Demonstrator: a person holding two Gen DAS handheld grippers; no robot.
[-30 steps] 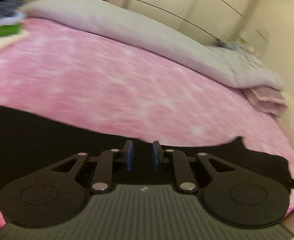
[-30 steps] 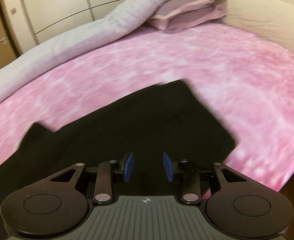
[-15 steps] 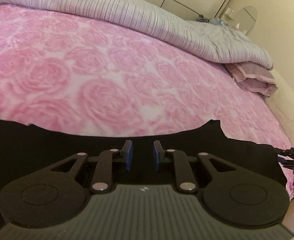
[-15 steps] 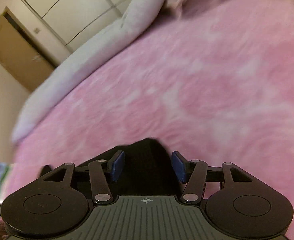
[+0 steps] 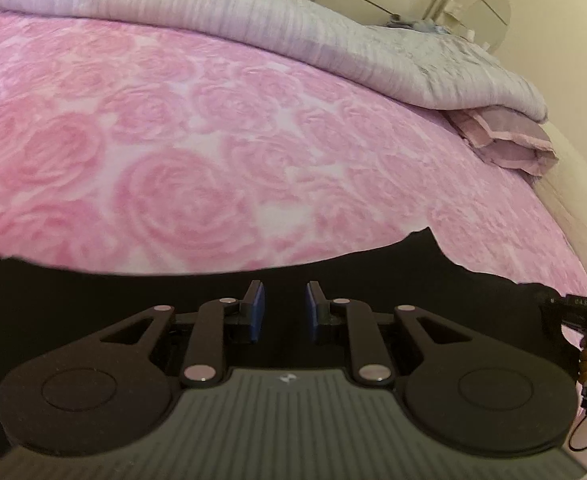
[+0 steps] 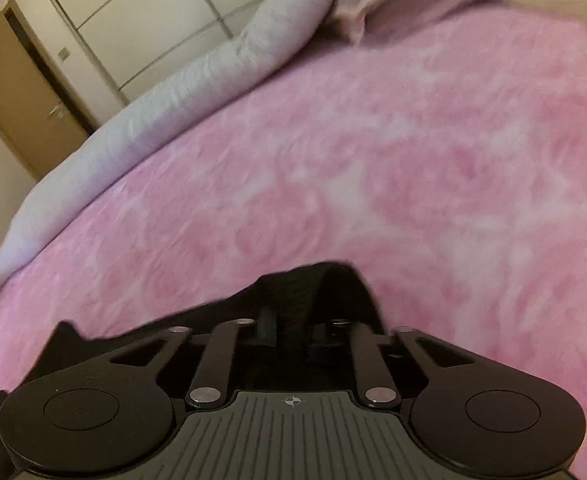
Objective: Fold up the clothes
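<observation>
Pink rose-patterned bedspread (image 5: pixel 213 152) filling both views, grey duvet (image 5: pixel 253 12) bunched along the far edge, folded mauve pillowcase (image 5: pixel 509 144) at its right end. Black garment (image 5: pixel 93 304) spread flat across the near side of the bed. Left gripper (image 5: pixel 281 310) low over that dark cloth, blue pads (image 5: pixel 258 308) parted with a gap between them, nothing visibly pinched. Far right of the left view, the other tool's tip at the garment's corner. Over in the right wrist view: brown door (image 6: pixel 17 92) and white wardrobe fronts (image 6: pixel 141 12) behind, right gripper (image 6: pixel 291 336) closing, a raised fold of black fabric (image 6: pixel 313 292) sitting between the jaws; grip not clear.
</observation>
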